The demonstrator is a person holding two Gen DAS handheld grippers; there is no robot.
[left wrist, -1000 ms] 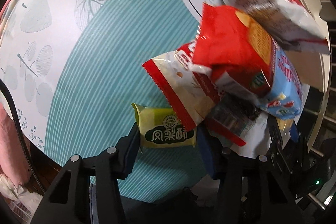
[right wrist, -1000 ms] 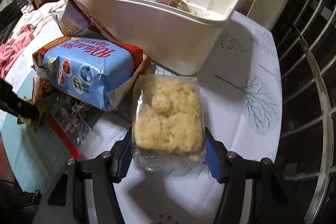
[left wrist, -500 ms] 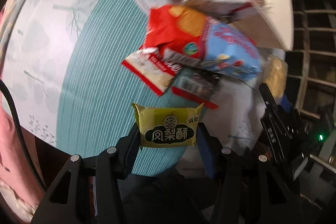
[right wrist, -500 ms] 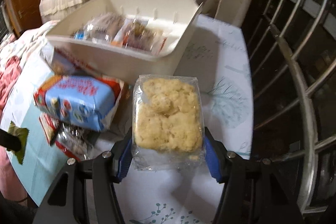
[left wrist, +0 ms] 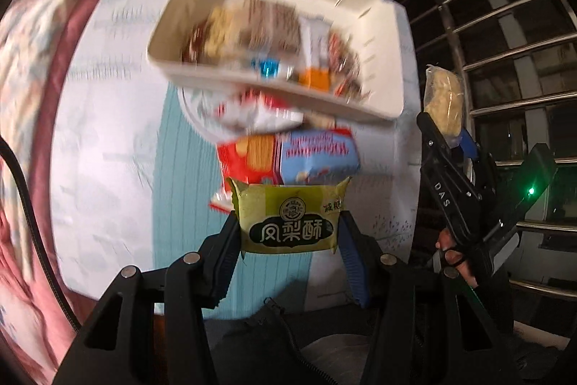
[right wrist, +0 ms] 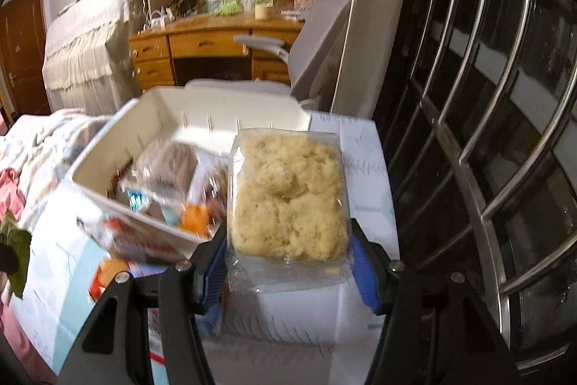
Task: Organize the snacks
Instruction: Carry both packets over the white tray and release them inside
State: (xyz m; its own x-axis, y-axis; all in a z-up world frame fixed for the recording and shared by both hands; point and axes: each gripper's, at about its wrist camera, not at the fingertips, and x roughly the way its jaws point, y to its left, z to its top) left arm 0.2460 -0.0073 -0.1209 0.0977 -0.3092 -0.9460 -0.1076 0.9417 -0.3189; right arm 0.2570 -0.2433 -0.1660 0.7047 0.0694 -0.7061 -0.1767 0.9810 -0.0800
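**Two snacks held above the bin**

Above the tabletop [left wrist: 108, 139], the left gripper [left wrist: 288, 233] pinched a yellow-green pineapple cake packet [left wrist: 290, 219] between its fingers [left wrist: 227, 240], holding it clear of the surface. The right gripper [right wrist: 288, 251] clamped a clear packet of pale crumbly pastry [right wrist: 288, 197] in the same way, its blue-padded fingers [right wrist: 364, 273] pressed to the packet's sides. Just beyond both packets stood the white plastic bin [left wrist: 382, 67], already holding several wrapped snacks, blurred in both views. Against the bin's near wall lay a blue snack pack [left wrist: 317, 157] and a red one [left wrist: 249, 157], touching each other on the leaf-printed cloth. A metal railing [right wrist: 479, 118] ran along the tabletop's right side.
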